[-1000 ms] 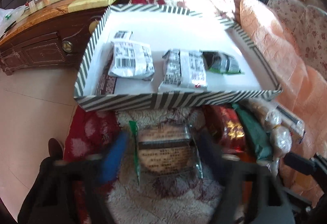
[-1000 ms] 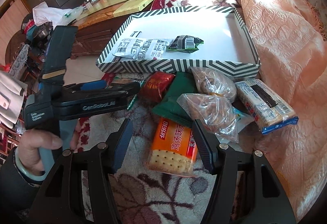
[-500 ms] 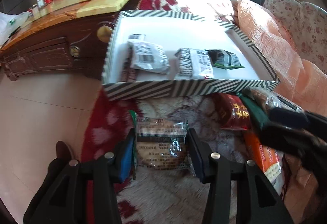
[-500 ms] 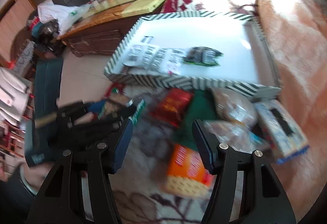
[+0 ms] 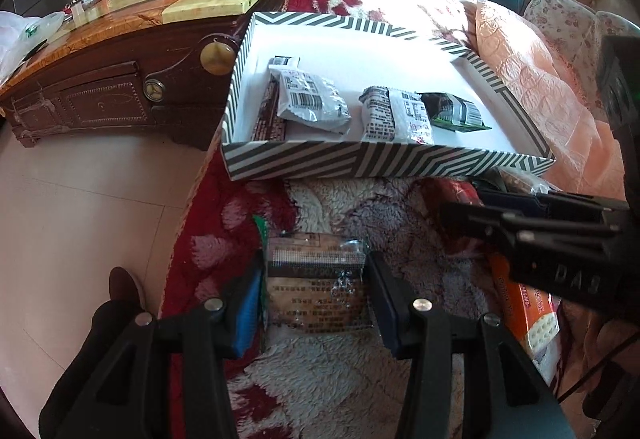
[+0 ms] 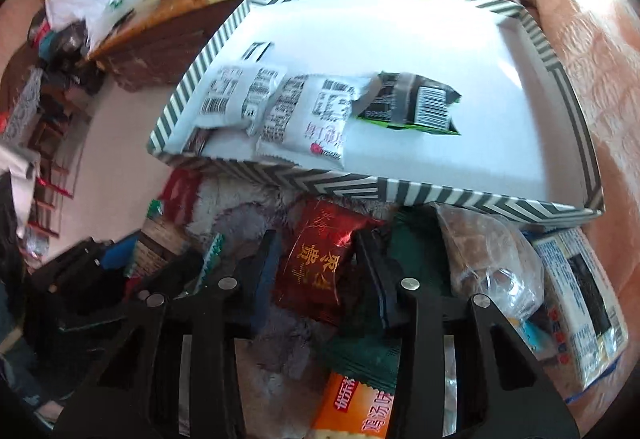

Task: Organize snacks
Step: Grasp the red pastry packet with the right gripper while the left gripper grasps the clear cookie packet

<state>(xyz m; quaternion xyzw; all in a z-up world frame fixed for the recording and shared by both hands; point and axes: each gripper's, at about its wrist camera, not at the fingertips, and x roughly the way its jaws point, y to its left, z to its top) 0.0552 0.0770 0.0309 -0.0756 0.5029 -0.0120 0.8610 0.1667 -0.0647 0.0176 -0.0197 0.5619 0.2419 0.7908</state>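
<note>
A striped box holds two white snack packets and a dark green one. My left gripper is open, its fingers on either side of a brown clear-wrapped biscuit packet lying on the rug. My right gripper is open, straddling a red foil packet. It shows in the left wrist view as a black body.
Loose snacks lie on the rug in front of the box: an orange cracker pack, a green packet, clear bagged biscuits and a blue-white pack. A wooden cabinet and tiled floor are left; a peach blanket right.
My left gripper has closed in around the brown biscuit packet. My right gripper has swung left and forward, from over the orange cracker pack to around the red foil packet.
</note>
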